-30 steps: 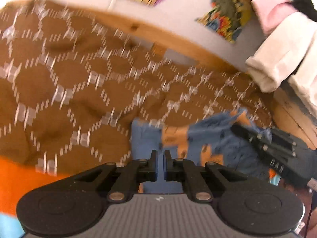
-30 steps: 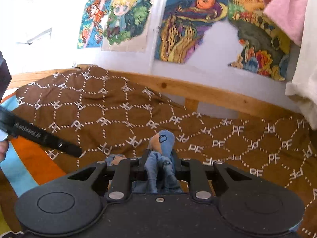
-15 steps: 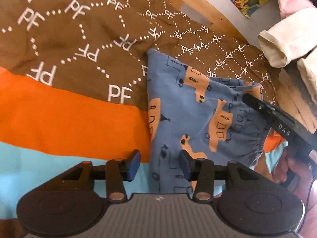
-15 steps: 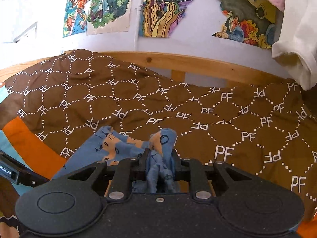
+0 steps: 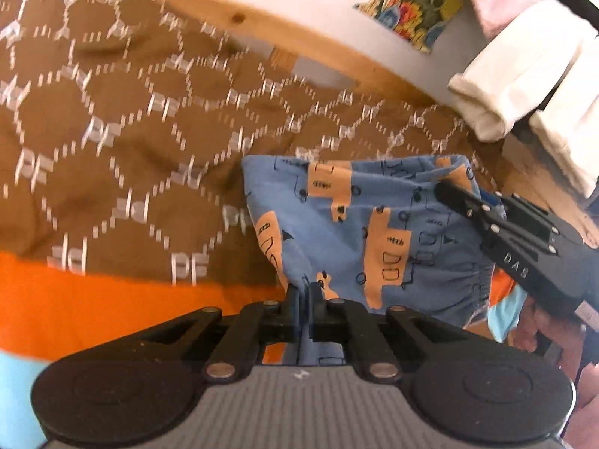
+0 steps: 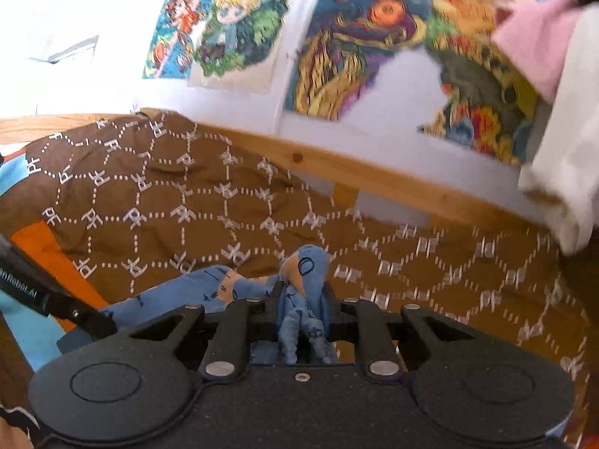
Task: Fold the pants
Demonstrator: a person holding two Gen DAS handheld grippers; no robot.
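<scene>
Left wrist view: we see the left gripper (image 5: 304, 293) with its jaws drawn nearly together, pinching a thin edge of the blue pants (image 5: 359, 220). The pants, printed with orange vehicle shapes, spread ahead and to the right of this claw, lying on the bedspread (image 5: 123, 157). The right gripper (image 5: 498, 224) enters from the right and reaches into the far right corner of the garment, above the gathered waistband (image 5: 464, 280).

Right wrist view: we see the right gripper (image 6: 301, 301) narrowed on a bunched fold of the pants (image 6: 305, 265), which rises in a lump between the fingers and trails down toward the camera. The remaining cloth runs left of the claw, where the tip of the left gripper (image 6: 80, 312) meets it.

Surface: the bedspread (image 6: 232, 202) is brown with a white dotted hexagon pattern and the letters "PF"; an orange band (image 5: 93, 303) and a light blue band (image 5: 15, 385) lie nearest the left claw, on its left side.

Room: beyond both claws a wooden bed rail (image 6: 374, 176) borders the bedspread, backed by a white wall (image 6: 93, 7). Colourful pictures (image 6: 352, 48) hang on that wall. To the upper right of each claw, cream cloth (image 5: 516, 86) and pink cloth (image 6: 535, 37) hang down. The far parts of both views are blurred.
</scene>
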